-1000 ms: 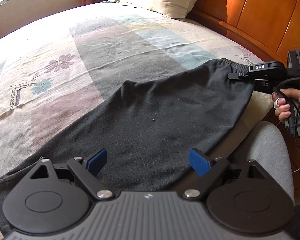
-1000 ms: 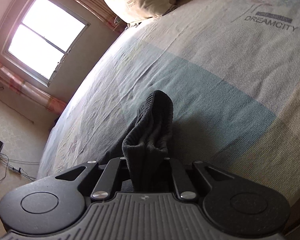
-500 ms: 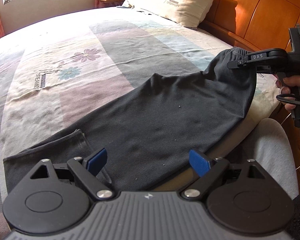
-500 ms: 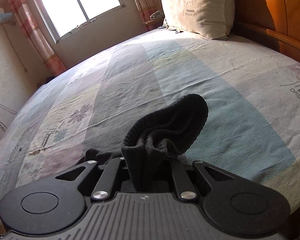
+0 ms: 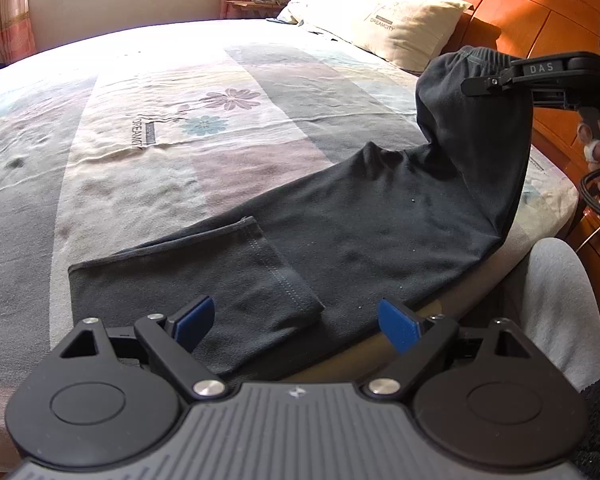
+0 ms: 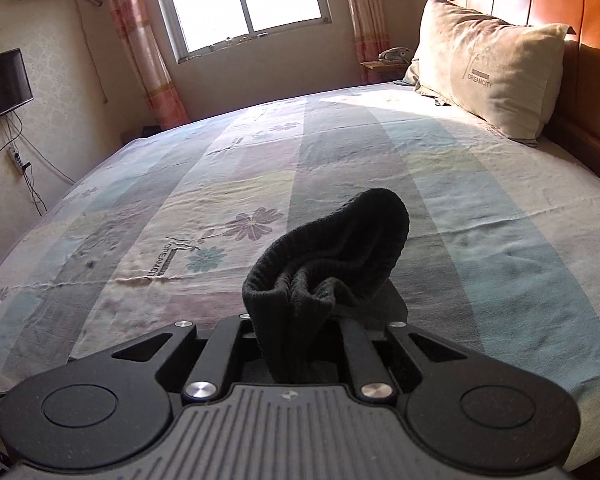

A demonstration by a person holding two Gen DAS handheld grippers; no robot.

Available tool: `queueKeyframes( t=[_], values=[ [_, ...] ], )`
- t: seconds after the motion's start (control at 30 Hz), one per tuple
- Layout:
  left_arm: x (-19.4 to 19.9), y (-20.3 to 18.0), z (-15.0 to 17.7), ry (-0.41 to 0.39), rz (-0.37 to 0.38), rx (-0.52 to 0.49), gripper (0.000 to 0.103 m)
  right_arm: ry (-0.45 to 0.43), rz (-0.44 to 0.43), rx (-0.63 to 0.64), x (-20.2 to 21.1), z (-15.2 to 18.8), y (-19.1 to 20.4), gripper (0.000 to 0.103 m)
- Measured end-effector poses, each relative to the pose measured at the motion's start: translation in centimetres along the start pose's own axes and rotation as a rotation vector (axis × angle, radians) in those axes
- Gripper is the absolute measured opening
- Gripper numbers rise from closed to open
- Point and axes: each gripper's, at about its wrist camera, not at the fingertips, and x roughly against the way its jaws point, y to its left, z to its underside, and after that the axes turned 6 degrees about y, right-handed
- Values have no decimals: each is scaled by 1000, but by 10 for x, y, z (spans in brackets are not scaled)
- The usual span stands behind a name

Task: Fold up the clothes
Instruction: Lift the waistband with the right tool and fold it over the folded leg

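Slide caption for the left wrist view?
Right tongs lift dark trousers' waistband off the bed; left tongs open.

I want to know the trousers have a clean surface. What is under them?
The dark trousers lie on the striped, flowered bedsheet. The right gripper lifts their waistband clear. The sheet directly beneath the trousers is covered.
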Motion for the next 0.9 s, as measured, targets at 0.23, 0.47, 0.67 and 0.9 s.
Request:
queueKeyframes(
  t=[0.23,0.47,0.67,0.9],
  values=[
    [6,18,9,0,-6,17,89,10,-65,117,-2,-9,59,11],
    [11,29,18,39,-41,-26,89,45,-138,213,-11,-5,103,11],
    [15,39,25,78,-79,-62,89,81,-198,292,-19,2,136,11],
    [20,50,32,86,-102,-40,89,117,-248,385,-30,16,172,11]
  ],
)
